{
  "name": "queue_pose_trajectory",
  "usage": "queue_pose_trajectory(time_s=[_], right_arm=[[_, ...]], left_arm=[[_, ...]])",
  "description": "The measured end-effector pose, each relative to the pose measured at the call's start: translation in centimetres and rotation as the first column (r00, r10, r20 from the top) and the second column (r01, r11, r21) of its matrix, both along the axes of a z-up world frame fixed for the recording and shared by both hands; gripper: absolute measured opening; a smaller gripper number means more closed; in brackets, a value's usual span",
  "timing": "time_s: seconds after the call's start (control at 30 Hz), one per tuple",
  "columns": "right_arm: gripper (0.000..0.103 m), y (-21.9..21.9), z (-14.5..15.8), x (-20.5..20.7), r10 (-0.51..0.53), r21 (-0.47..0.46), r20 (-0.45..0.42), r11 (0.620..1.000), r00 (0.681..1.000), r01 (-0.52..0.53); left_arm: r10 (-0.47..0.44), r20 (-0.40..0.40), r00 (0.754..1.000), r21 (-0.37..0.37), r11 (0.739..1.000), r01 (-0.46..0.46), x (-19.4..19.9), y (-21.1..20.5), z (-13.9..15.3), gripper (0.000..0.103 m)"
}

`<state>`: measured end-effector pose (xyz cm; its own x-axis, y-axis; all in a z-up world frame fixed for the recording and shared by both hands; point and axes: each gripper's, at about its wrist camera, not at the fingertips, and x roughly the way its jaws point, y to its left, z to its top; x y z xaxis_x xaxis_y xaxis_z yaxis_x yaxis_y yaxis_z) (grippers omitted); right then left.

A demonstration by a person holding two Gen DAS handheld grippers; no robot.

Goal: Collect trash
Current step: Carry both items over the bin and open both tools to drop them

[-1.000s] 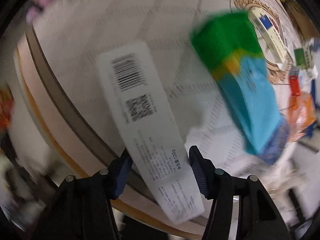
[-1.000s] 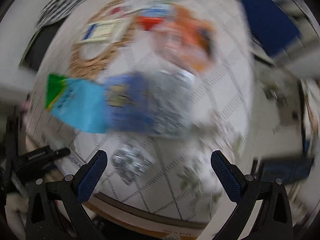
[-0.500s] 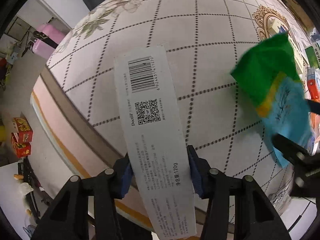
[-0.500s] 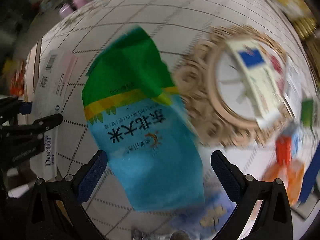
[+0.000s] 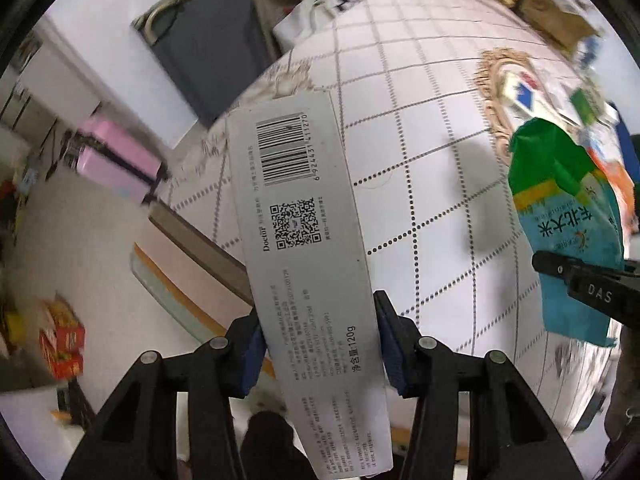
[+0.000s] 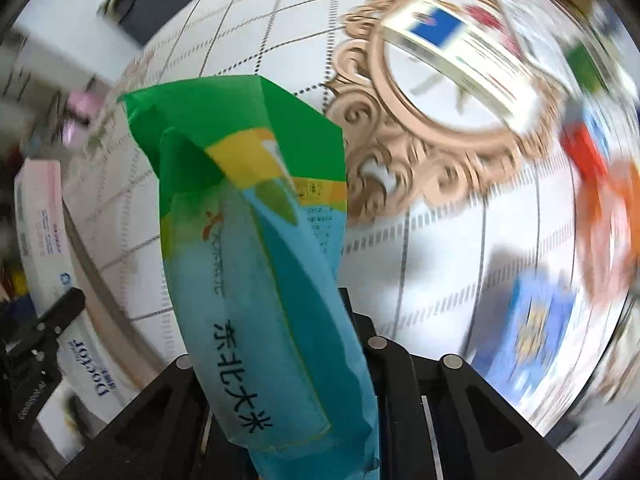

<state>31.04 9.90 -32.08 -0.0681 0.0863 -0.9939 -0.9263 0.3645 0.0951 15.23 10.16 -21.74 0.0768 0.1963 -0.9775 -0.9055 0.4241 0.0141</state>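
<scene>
1. Both hands are loaded at this point. The left gripper [image 5: 320, 338] is pinching a long white box [image 5: 306, 264], barcode side up, with its pads pressed on the box's two long edges. The box is off the table and pokes out past the table edge in the left view.
2. The right gripper [image 6: 280, 360] has just been closing, and now it's clamped on a green-and-blue bag [image 6: 256, 264]. The bag is crumpled and looks lifted off the table [image 6: 440, 248].
3. So I'd say the step is pickup done for these two, carry next. No bin shows in either view, so the next move calls for finding one and keeping both grips tight. The bag is floppy and could slip.
4. More stuff is left on the table: a box [image 6: 456, 56] on the gold medallion print [image 6: 400, 160], plus blurry orange, red and blue wrappers on the right.
5. Surface is a white cloth with a dotted diamond grid. In the room there's a pink case [image 5: 116, 160] and a red carton [image 5: 62, 338] on the floor.
</scene>
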Motion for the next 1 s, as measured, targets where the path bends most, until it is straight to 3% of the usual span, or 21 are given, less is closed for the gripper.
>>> queue_pose_trajectory(time_s=[0.17, 0.3, 0.37, 0.5, 0.6, 0.7, 0.77, 1.0], right_arm=[[0.014, -5.4, 3.0, -2.9, -0.223, 0.073, -0.086, 0.971, 0.971, 0.229], [0.014, -12.3, 4.2, -8.1, -0.399, 0.107, -0.177, 0.901, 0.900, 0.420], [0.015, -17.0, 3.2, -12.3, -0.465, 0.098, -0.234, 0.863, 0.854, 0.496], [0.015, -23.3, 0.5, -19.9, -0.511, 0.036, -0.296, 0.839, 0.807, 0.544], [0.015, -25.9, -2.8, -24.4, -0.534, -0.025, -0.333, 0.829, 0.777, 0.558], [0.015, -27.8, -8.6, -28.2, -0.577, -0.115, -0.370, 0.806, 0.728, 0.580], [0.015, -29.0, -13.1, -29.7, -0.615, -0.178, -0.395, 0.780, 0.682, 0.600], [0.015, -30.0, -28.8, -30.4, -0.696, -0.301, -0.405, 0.714, 0.593, 0.632]], left_arm=[[-0.172, 0.069, 0.983, 0.033, 0.985, 0.170, -5.1, -2.3, -1.4, 0.046], [-0.324, 0.093, 0.941, 0.031, 0.946, 0.323, -8.3, -3.0, -2.6, 0.046], [-0.372, 0.082, 0.925, 0.017, 0.928, 0.372, -9.5, -3.5, -3.5, 0.046], [-0.437, 0.082, 0.896, -0.066, 0.894, 0.442, -12.6, -5.9, -5.7, 0.046], [-0.466, 0.063, 0.882, -0.135, 0.872, 0.471, -14.0, -8.1, -9.0, 0.046], [-0.459, 0.055, 0.887, -0.233, 0.858, 0.459, -15.4, -9.6, -13.4, 0.046], [-0.453, 0.048, 0.890, -0.299, 0.844, 0.446, -16.1, -10.2, -17.4, 0.046], [-0.398, 0.070, 0.915, -0.487, 0.787, 0.379, -15.9, -8.9, -34.0, 0.046]])
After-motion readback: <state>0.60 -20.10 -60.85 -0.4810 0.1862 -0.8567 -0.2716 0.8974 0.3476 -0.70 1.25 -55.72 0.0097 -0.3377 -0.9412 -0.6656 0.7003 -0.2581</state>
